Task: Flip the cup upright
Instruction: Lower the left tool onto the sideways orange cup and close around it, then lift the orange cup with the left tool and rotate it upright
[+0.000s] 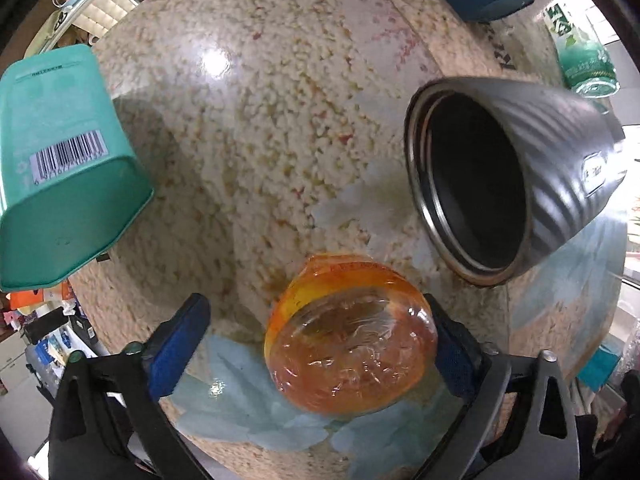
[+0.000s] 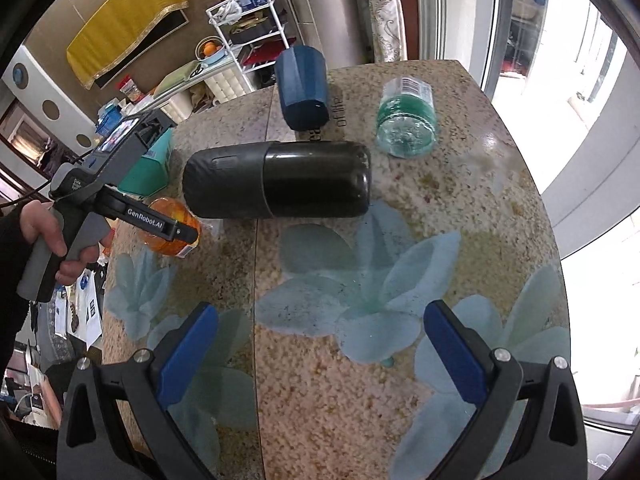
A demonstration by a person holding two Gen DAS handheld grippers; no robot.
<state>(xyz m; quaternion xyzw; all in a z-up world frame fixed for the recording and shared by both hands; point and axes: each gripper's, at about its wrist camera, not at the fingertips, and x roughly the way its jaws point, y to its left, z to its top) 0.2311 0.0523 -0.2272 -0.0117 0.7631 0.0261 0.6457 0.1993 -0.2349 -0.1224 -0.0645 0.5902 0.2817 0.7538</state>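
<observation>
A clear orange cup (image 1: 352,336) lies on its side on the speckled table (image 1: 248,128), its bottom facing the left wrist camera. My left gripper (image 1: 320,344) is open, its blue pads on either side of the cup; the right pad (image 1: 452,352) is close against the cup, the left pad (image 1: 180,340) stands apart from it. In the right wrist view the orange cup (image 2: 176,216) is partly hidden behind the left gripper's finger. My right gripper (image 2: 320,348) is open and empty above the table's near part.
A black cup (image 1: 508,176) (image 2: 276,178) lies on its side beside the orange one. A teal cup (image 1: 60,160), a dark blue cup (image 2: 302,88) and a clear green cup (image 2: 406,120) also lie tipped over. The table edge runs along the right.
</observation>
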